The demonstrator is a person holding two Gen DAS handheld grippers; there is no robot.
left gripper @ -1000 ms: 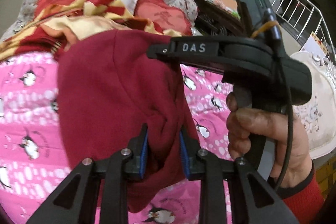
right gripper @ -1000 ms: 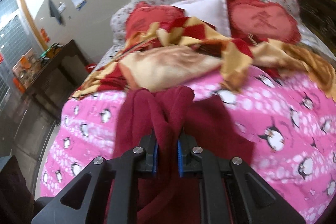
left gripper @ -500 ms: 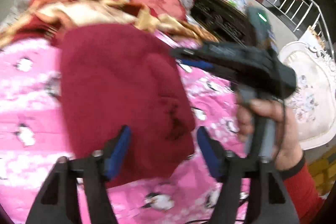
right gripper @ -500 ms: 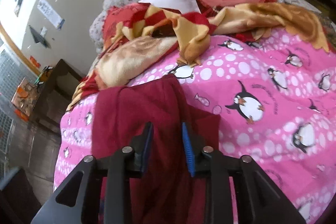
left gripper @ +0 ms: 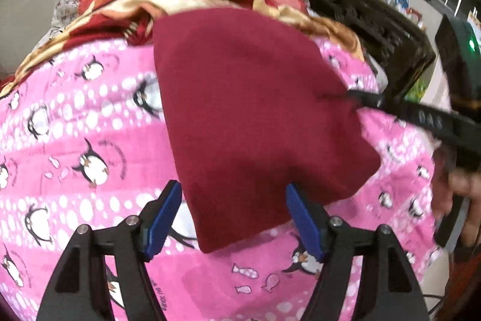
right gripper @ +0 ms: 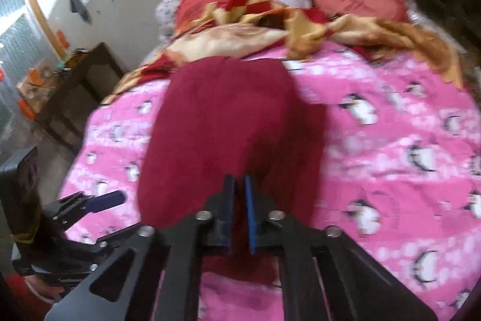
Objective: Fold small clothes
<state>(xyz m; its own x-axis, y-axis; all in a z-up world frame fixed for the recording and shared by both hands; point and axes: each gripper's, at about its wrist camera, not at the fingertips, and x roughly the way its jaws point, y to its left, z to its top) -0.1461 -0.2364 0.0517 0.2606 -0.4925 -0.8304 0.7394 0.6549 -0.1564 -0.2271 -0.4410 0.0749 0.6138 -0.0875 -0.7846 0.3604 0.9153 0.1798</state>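
A dark red garment (left gripper: 249, 116) lies folded on the pink penguin bedspread (left gripper: 75, 146); it also shows in the right wrist view (right gripper: 228, 128). My left gripper (left gripper: 234, 218) is open, its blue pads on either side of the garment's near edge, holding nothing. My right gripper (right gripper: 239, 209) is shut on the garment's near edge, with red cloth between its blue pads. In the left wrist view the right gripper (left gripper: 354, 98) meets the garment's right edge. The left gripper (right gripper: 108, 199) shows at the lower left of the right wrist view.
A red and gold blanket (right gripper: 270, 29) and red pillows (right gripper: 357, 0) are heaped at the bed's head. A dark wooden table (right gripper: 75, 80) stands left of the bed, dark furniture (left gripper: 366, 20) to its right. Bedspread (right gripper: 405, 140) shows around the garment.
My left gripper has let go of the garment and opened wide. The garment has dropped flat onto the bedspread. My right gripper opened slightly half a second ago and is shut on the cloth again.
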